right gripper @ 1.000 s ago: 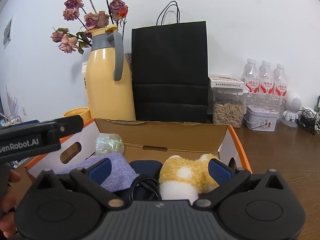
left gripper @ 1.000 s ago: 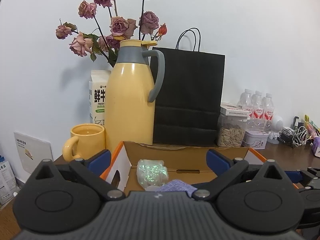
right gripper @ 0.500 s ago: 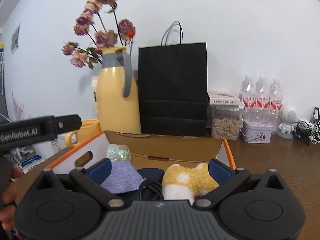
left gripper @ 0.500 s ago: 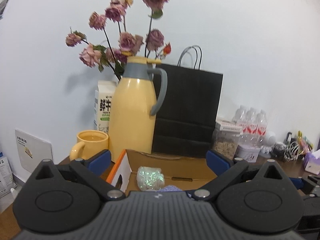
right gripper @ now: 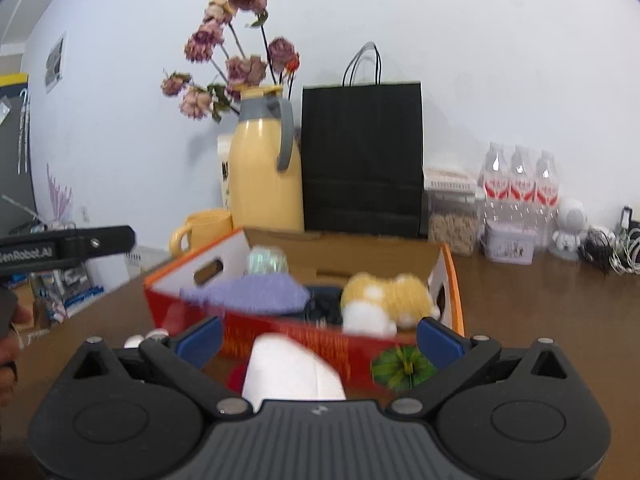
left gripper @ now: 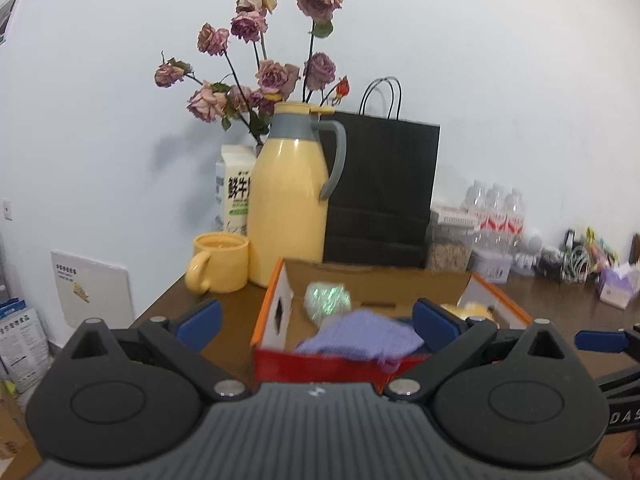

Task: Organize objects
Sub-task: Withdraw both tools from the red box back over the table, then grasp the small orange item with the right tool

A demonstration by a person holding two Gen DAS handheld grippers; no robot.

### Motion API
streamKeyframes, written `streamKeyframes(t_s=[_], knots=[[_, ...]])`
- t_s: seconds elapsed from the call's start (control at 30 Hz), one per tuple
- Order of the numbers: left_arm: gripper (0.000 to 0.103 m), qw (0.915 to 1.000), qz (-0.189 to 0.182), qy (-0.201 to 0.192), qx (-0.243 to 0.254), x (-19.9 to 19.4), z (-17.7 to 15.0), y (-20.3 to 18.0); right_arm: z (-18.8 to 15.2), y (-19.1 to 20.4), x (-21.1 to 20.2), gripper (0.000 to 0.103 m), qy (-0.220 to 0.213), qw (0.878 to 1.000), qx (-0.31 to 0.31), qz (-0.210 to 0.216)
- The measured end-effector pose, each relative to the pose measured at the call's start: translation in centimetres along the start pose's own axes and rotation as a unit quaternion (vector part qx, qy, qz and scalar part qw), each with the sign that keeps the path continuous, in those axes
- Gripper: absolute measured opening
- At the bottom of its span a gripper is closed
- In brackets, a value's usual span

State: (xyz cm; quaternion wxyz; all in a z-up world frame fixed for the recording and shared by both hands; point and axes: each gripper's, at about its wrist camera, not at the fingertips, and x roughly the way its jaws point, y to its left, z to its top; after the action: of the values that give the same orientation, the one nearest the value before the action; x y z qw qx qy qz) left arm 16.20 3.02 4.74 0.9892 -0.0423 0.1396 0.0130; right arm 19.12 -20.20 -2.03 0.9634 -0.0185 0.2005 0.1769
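Left wrist view: left gripper (left gripper: pixel 316 318) spread wide, empty, hovering at near edge of cardboard box (left gripper: pixel 276 304) on brown table (left gripper: pixel 224 332). Box holds purple cloth (left gripper: pixel 360 338) and iridescent ball (left gripper: pixel 327 298). Yellow thermos (left gripper: pixel 286 200), yellow mug (left gripper: pixel 218 262), black paper bag (left gripper: pixel 380 188) and dried roses (left gripper: pixel 260 68) stand at far side.

Right wrist view: right gripper (right gripper: pixel 318 340) also spread wide, gripping nothing, near the box's (right gripper: pixel 304 340) red front wall. Yellow plush toy (right gripper: pixel 384 294) lies at right inside, purple cloth (right gripper: pixel 248 292) at left. White object (right gripper: pixel 292 368) between the fingers, blurred. Water bottles (right gripper: pixel 518 188) far right.
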Motion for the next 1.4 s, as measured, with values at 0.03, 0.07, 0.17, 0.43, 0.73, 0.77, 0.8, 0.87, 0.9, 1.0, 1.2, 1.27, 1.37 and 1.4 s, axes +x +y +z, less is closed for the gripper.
streamKeyframes(t_s=[0.03, 0.07, 0.17, 0.43, 0.73, 0.77, 0.8, 0.87, 0.9, 1.0, 1.2, 1.27, 1.37, 1.4], knots=[[0.103, 1.0000, 0.002, 0.005, 0.003, -0.3, -0.3, 0.2, -0.5, 0.0, -0.2, 0.103, 0.007, 1.000, -0.001, 0.000], [0.103, 0.9999, 0.004, 0.013, 0.008, -0.7, -0.8, 0.5, -1.0, 0.0, -0.5, 0.103, 0.015, 1.000, -0.001, 0.001], [0.103, 0.9992, 0.011, 0.036, 0.012, -1.6, -2.1, 1.3, -2.6, 0.0, -0.9, 0.103, 0.041, 0.999, 0.000, 0.003], [0.103, 0.9950, 0.012, 0.097, 0.016, -3.1, -5.8, 3.0, -6.1, 1.0, -1.9, 0.103, 0.091, 0.996, -0.011, 0.016], [0.103, 0.9929, 0.010, 0.118, 0.005, -3.8, -7.4, 3.7, -7.5, 2.7, -0.8, 0.060, 0.123, 0.991, -0.024, 0.037], [0.103, 0.9929, 0.008, 0.118, 0.006, -3.8, -7.5, 3.7, -7.4, 2.8, -0.6, 0.055, 0.123, 0.991, -0.027, 0.037], [0.103, 0.9930, 0.006, 0.118, 0.007, -3.9, -7.5, 3.6, -7.3, 2.9, -0.4, 0.052, 0.122, 0.991, -0.028, 0.037], [0.103, 0.9929, 0.003, 0.118, 0.008, -3.8, -7.5, 3.5, -7.1, 3.0, 0.0, 0.040, 0.125, 0.991, -0.031, 0.034], [0.103, 0.9929, 0.002, 0.118, 0.009, -3.9, -7.5, 3.5, -7.1, 3.0, 0.3, 0.038, 0.126, 0.991, -0.033, 0.033], [0.103, 0.9929, -0.002, 0.118, 0.013, -4.0, -7.6, 3.4, -7.2, 3.1, 0.4, 0.024, 0.123, 0.991, -0.035, 0.039], [0.103, 0.9926, -0.015, 0.117, 0.029, -4.3, -7.9, 2.9, -7.3, 2.9, 0.2, 0.012, 0.115, 0.992, -0.029, 0.044], [0.103, 0.9924, -0.015, 0.118, 0.030, -4.2, -8.0, 2.8, -7.2, 2.7, 0.2, 0.012, 0.113, 0.992, -0.024, 0.043], [0.102, 0.9920, -0.019, 0.121, 0.031, -4.1, -8.1, 2.7, -7.2, 2.8, 0.1, 0.012, 0.107, 0.993, -0.025, 0.042], [0.099, 0.9920, -0.021, 0.120, 0.032, -4.1, -8.1, 2.6, -7.2, 2.8, -0.1, 0.012, 0.105, 0.993, -0.025, 0.042]])
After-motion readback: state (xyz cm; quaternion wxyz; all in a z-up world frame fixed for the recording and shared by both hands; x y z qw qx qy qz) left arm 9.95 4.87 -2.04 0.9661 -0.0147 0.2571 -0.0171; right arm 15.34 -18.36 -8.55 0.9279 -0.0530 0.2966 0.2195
